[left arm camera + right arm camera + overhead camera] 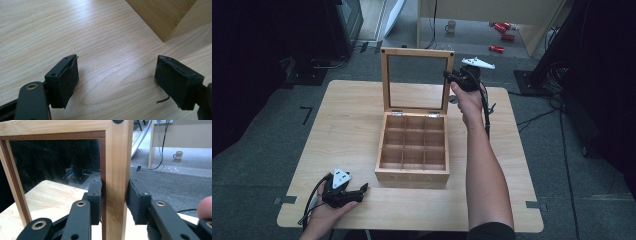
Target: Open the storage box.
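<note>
Mug (451, 26) and red things (502, 36) on floor beyond table (347, 130), well apart.

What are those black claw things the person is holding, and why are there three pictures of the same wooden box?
They are hand-held grabbers with two jaws. One camera looks down from above; a small camera rides on each grabber. On the table stands a wooden box with nine empty compartments, its glass lid raised. The right gripper pinches the lid's side frame between its jaws, seen close up in its own view. The left gripper rests on the table near the box, jaws open, holding nothing.
</note>
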Demonstrator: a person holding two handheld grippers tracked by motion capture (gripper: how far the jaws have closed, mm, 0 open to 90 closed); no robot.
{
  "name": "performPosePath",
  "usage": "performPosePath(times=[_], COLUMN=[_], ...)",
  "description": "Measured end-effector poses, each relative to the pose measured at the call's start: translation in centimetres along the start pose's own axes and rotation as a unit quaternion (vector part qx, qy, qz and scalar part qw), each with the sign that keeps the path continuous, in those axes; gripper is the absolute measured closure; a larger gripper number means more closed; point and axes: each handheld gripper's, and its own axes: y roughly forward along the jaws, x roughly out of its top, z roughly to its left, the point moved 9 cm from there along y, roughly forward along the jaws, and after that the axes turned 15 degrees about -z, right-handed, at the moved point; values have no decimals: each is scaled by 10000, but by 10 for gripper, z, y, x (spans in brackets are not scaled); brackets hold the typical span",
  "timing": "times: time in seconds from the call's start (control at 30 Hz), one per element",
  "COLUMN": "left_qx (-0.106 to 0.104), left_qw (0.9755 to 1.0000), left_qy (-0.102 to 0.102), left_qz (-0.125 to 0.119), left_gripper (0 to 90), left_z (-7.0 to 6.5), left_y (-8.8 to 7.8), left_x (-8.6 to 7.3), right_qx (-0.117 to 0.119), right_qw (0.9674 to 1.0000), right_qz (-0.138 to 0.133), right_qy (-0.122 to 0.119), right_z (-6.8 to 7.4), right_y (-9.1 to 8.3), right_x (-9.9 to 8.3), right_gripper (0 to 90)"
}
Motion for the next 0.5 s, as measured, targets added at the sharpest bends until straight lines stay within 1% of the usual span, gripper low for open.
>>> performPosePath(times=[0.1, 0.13, 0.17, 0.23, 0.37, 0.4, 0.5], left_qx=[2, 1, 2, 4, 5, 6, 7], left_qw=[10000, 10000, 10000, 10000, 10000, 10000, 10000], left_qy=[1, 1, 2, 3, 5, 5, -2], left_qz=[1, 0, 1, 0, 2, 3, 9], left_gripper=[196, 196, 196, 196, 196, 196, 196], left_z=[0, 0, 0, 0, 0, 0, 0], left_y=[0, 0, 0, 0, 0, 0, 0], left_x=[0, 0, 0, 0, 0, 0, 0], right_qx=[-43, -75, -78, -30, -20, -45, -88], right_qw=[10000, 9999, 9999, 9999, 9995, 9995, 9993], right_qz=[-7, -33, -54, -135, -291, -313, -294], right_qy=[-59, -108, -107, -73, -85, -81, -194], right_z=[2, 2, 3, 6, 10, 11, 13], right_y=[-2, -3, -5, -9, -22, -26, -38], right_x=[1, 1, 2, 7, 17, 19, 22], right_gripper=[649, 611, 569, 514, 387, 348, 264])
